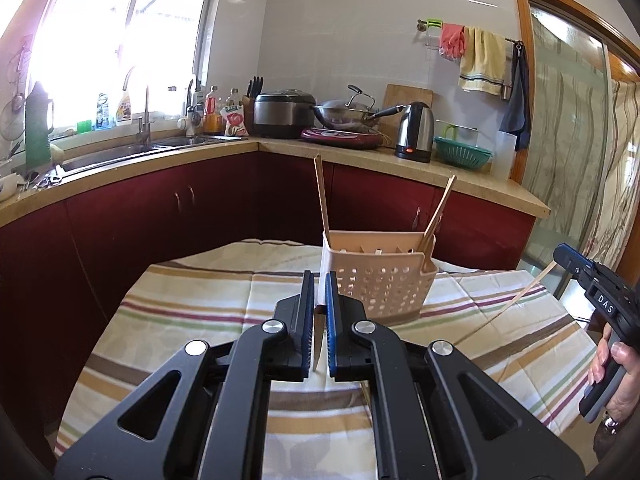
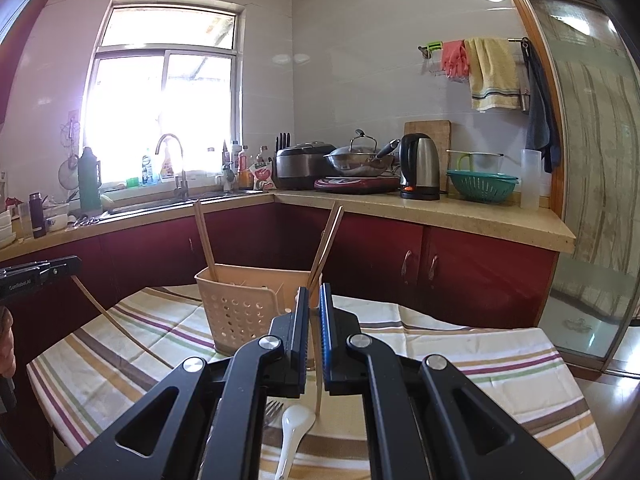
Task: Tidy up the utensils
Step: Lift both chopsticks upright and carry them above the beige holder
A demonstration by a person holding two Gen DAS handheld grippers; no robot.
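Chopsticks are held in both grippers above a table covered with a striped tablecloth (image 1: 192,312). The left gripper (image 1: 320,280) has its jaws closed on one wooden chopstick (image 1: 317,344), which shows as a thin light strip in the narrow gap between the blue pads. The right gripper (image 2: 314,296) is closed in the same way on another chopstick (image 2: 319,392), whose lower end hangs free under the jaws. Only the right wrist view shows a white ceramic spoon (image 2: 294,428) and the tines of a metal fork (image 2: 272,410) lying on the cloth just under the gripper; the left wrist view hides this part of the table behind its own body. The left wrist view shows the person's right hand (image 1: 616,372) around the handle of the other gripper at the right edge, with its chopstick slanting down toward the cloth. The right wrist view shows the left gripper only as a dark tip at the left edge, its chopstick also slanting down. The beige perforated utensil holder (image 1: 384,284) stands upright on the far half of the table, just beyond both grippers. Two chopsticks (image 1: 322,200) stand in it and lean outward, one at the left end and one at the right end. Behind it runs a kitchen counter (image 1: 360,148) with dark red cabinet doors.
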